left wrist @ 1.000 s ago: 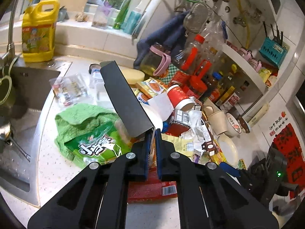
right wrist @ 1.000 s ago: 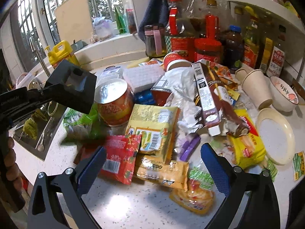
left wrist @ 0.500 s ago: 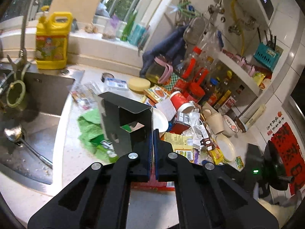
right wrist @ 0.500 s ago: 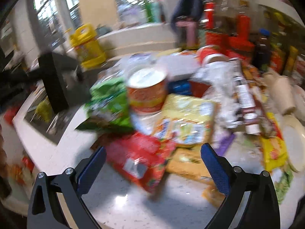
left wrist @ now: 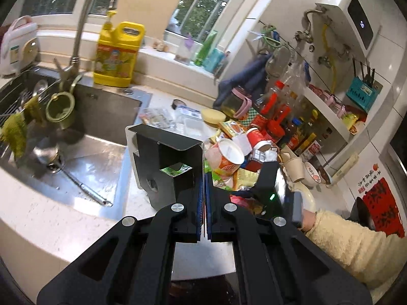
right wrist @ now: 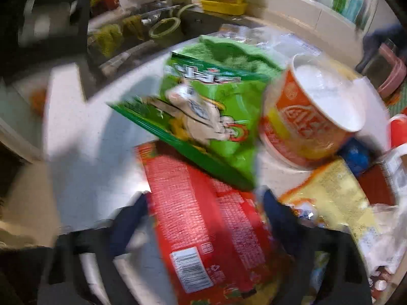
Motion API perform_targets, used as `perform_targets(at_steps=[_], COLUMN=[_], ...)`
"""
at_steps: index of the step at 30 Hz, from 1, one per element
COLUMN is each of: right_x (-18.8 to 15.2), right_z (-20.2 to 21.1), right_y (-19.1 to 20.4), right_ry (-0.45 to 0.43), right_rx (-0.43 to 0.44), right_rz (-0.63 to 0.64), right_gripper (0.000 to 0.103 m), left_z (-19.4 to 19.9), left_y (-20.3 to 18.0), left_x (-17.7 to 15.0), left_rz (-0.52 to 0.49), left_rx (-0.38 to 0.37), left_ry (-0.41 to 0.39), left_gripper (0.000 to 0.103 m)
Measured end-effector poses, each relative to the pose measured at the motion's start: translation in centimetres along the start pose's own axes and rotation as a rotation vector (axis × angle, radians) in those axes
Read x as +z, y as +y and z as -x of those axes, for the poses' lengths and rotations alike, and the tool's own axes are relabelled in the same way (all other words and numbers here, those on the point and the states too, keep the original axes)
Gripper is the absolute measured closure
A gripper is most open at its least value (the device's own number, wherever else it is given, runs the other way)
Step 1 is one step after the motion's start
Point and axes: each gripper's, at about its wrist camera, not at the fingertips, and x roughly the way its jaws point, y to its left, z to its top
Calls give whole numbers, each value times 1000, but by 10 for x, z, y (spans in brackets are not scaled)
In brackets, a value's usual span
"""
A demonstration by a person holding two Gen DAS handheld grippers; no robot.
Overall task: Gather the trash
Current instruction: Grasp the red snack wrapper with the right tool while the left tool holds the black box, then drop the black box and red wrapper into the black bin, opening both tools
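At table's front edge, by sink (left wrist: 84,137): left gripper (left wrist: 204,198) fingers pinched black carton (left wrist: 165,167). Right gripper (right wrist: 206,213) fingers spread around red wrapper (right wrist: 203,216); advice: close mid-pack, avoid green bag (right wrist: 203,117) overlapping it.

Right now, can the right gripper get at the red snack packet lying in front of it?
Probably yes. The right gripper is open, one finger on each side of the red snack packet. Only the green snack bag overlaps its far end, and the near end is uncovered. The picture is blurred.
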Motion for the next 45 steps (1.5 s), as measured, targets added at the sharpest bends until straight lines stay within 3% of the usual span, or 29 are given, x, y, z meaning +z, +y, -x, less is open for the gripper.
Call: perform_targets(at_steps=[2, 5, 8, 16, 21, 24, 29, 33, 35, 36, 37, 38, 39, 40, 42, 45], right_x=[1, -5, -15, -52, -93, -131, -197, -234, -246, -249, -254, -257, -258, -257, -255, -242], right_z=[5, 18, 32, 76, 124, 129, 97, 62, 43, 35, 26, 23, 22, 23, 31, 59], right_y=[-2, 2, 6, 25, 57, 77, 103, 109, 106, 103, 98, 95, 93, 92, 92, 93], right_ry=[0, -24, -52, -140, -190, -146, -1, 92, 120, 138, 159, 159, 153, 149, 129, 61], right_rx=[28, 63, 88, 91, 128, 153, 152, 94, 55, 29, -24, -35, -36, -39, -61, -66], right_rz=[-26, -57, -97, -190, -218, -272, -407, -479, -519, -543, -579, -598, -614, -617, -602, -583], right_gripper=[49, 66, 72, 73, 73, 73, 73, 71, 58, 45, 19, 21, 23, 24, 24, 20], left_z=[3, 6, 5, 7, 12, 10, -12, -54, -73, -86, -96, -102, -106, -107, -102, -82], left_y=[3, 4, 3, -9, -24, -29, -32, -23, -17, -13, -11, -9, -8, -8, -11, -20], left_x=[-4, -8, -12, -31, -68, -107, -176, -225, -243, -252, -259, -262, -264, -263, -257, -231], left_rz=[10, 11, -4, -52, -168, -215, -245, -294, -307, -324, -330, -324, -313, -303, -303, -300], left_rx=[6, 13, 13, -35, -133, -206, -278, -248, -231, -191, -171, -162, -146, -149, -149, -161], left_ry=[0, 5, 16, 57, 184, 334, 546, 659, 682, 691, 710, 723, 724, 719, 702, 632], left_gripper=[102, 102, 102, 102, 102, 102, 102, 102, 100, 89, 77, 53, 42, 42, 31, 23])
